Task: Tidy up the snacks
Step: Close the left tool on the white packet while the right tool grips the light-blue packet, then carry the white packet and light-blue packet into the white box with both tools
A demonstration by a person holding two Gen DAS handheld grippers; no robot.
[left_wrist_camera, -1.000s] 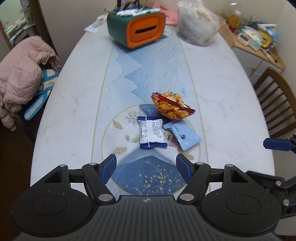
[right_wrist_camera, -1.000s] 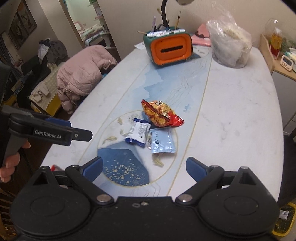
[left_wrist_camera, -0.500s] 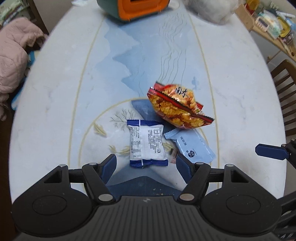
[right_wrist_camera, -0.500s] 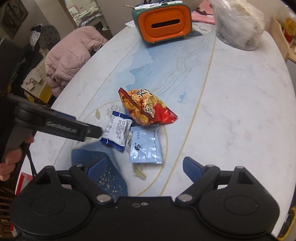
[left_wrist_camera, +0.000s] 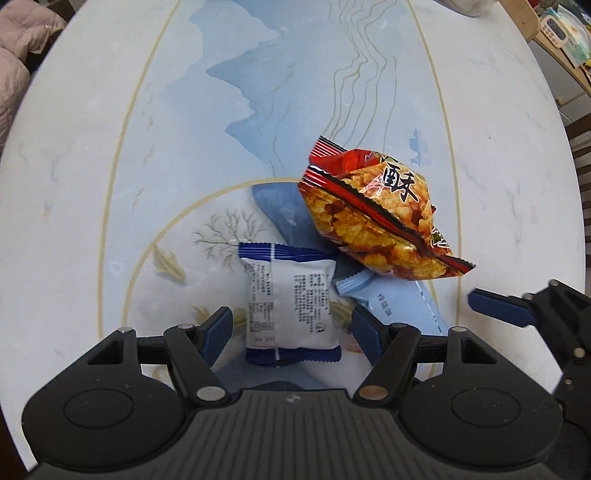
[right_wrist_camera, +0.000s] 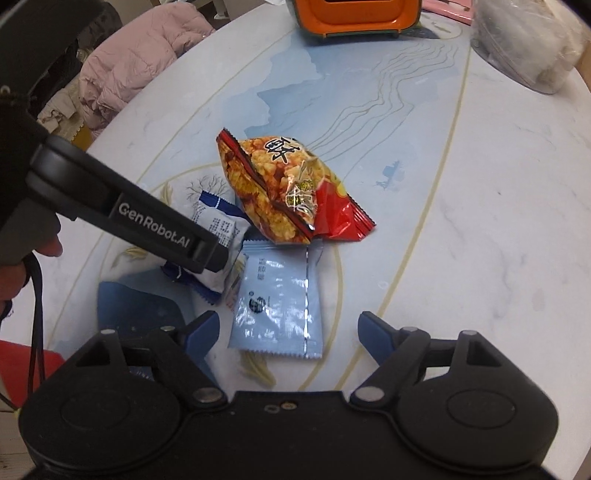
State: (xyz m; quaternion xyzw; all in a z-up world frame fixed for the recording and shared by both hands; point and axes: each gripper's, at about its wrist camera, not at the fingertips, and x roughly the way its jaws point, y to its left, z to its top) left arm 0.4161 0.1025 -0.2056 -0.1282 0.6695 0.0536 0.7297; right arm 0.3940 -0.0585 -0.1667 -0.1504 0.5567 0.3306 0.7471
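Three snacks lie together on the table (left_wrist_camera: pixel 110 155). The white packet with blue ends (left_wrist_camera: pixel 291 306) sits between the fingers of my left gripper (left_wrist_camera: pixel 291 326), which is open with its pads just clear of the packet's sides. A red bag of chips (left_wrist_camera: pixel 376 218) rests behind it, partly over the light blue packet (left_wrist_camera: pixel 391 306). In the right wrist view the light blue packet (right_wrist_camera: pixel 277 302) lies flat between the fingers of my right gripper (right_wrist_camera: pixel 290 332), whose jaws are closing without touching it. The left gripper (right_wrist_camera: pixel 210 254) hides part of the white packet (right_wrist_camera: pixel 218 229).
An orange and green container (right_wrist_camera: pixel 354 14) stands at the far end of the table, with a clear plastic bag (right_wrist_camera: pixel 528 40) beside it. A pink jacket (right_wrist_camera: pixel 140 55) hangs off the left edge. A person's hand (right_wrist_camera: pixel 22 258) holds the left gripper.
Both grippers have come down and forward over the snacks. The white packet now sits between the left fingers, the light blue packet between the right fingers. The right jaws have narrowed.
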